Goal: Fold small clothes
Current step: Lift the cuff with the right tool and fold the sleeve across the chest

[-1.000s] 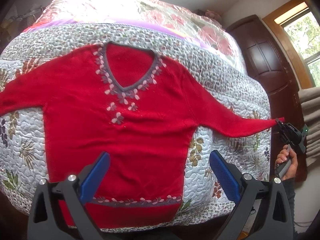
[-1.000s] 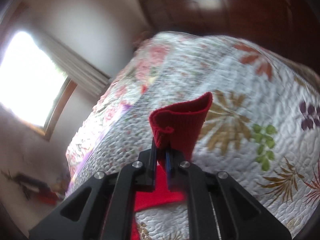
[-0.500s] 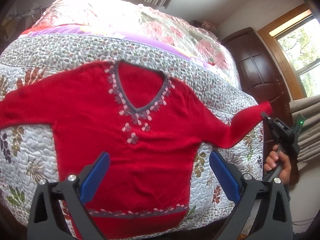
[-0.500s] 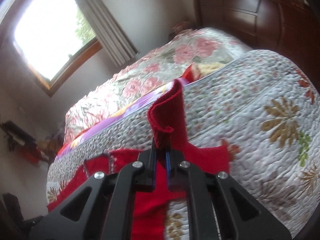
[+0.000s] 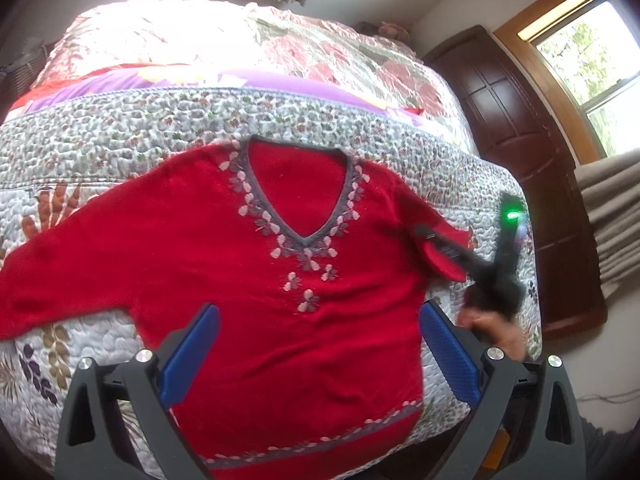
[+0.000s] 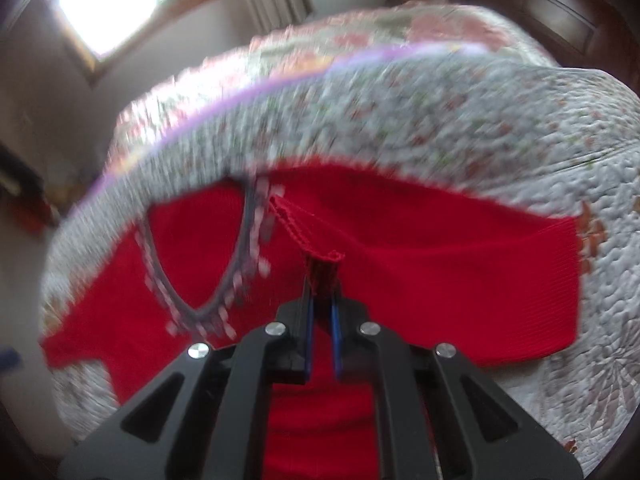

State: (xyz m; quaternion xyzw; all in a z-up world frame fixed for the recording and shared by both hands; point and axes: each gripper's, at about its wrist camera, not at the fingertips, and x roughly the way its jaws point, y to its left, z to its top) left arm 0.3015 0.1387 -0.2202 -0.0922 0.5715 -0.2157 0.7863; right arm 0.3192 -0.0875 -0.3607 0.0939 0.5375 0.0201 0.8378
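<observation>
Since a second ago: right sleeve [image 5: 444, 256] swung in from full stretch over the bed's right side and now doubles back across the shoulder.
Sweater: red V-neck sweater [image 5: 280, 280] lies face up and flat on the near part of the quilted bedspread [image 5: 120, 140], neckline far, hem near, left sleeve [image 5: 60, 272] stretched out to the left.
Cuff: cuff [image 6: 316, 256] of the right sleeve sits just right of the grey neckline trim [image 6: 248, 240] (this view is motion-blurred).
Right gripper: right gripper [image 6: 321, 280] is clamped on the cuff, jaws together.
Left gripper: left gripper [image 5: 320, 344] hovers over the lower body of the sweater, blue pads [image 5: 192, 352] wide apart, gripping nothing.
Hand: a hand [image 5: 492, 332] grips the right tool's handle at the right.
</observation>
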